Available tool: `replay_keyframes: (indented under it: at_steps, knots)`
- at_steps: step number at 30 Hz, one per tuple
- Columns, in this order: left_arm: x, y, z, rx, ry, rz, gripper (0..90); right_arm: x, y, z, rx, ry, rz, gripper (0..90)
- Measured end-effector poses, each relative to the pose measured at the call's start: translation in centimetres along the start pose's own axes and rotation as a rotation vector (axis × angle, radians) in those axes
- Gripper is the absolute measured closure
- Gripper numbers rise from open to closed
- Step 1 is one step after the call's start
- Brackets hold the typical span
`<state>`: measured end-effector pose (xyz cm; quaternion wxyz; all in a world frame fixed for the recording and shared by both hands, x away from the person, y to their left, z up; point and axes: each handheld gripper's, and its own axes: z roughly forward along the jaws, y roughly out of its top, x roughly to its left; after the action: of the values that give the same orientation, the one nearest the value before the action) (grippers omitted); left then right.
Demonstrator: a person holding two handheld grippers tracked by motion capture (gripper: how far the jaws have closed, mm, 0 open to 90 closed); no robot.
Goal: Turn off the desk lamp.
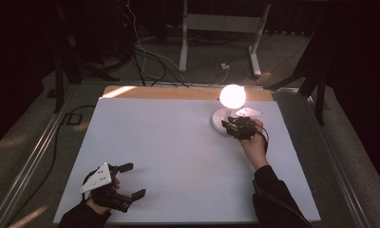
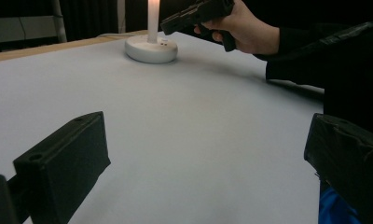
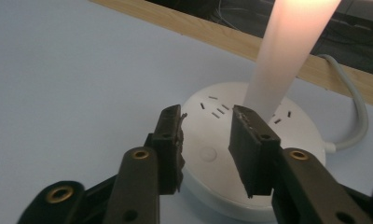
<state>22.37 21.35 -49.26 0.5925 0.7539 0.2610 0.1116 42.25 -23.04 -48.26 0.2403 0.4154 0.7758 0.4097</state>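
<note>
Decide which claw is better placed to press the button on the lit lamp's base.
Right. The right claw hovers open directly over the lamp base, its button between the jaws. The left claw rests open at the table's near edge.

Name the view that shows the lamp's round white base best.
Right gripper view: the base is close, slots and button visible. High view shows it small beside the glowing globe; left gripper view shows it far across the table.

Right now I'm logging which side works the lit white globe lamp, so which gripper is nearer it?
Right. The right gripper hovers at the round white lamp base; the left gripper sits at the table's near left corner.
</note>
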Motion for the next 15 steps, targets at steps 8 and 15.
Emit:
replay_keyframes:
  at_steps: [8, 15]
  knots:
    - [0.02, -0.01, 0.01, -0.001, 0.0, -0.001, 0.5, -0.38, -0.27, 0.47, 0.033, -0.014, 0.007, 78.1]
    - [0.02, -0.02, 0.02, 0.0, 0.0, -0.001, 0.5, -0.47, -0.37, 0.92, 0.061, -0.02, 0.017, 84.1]
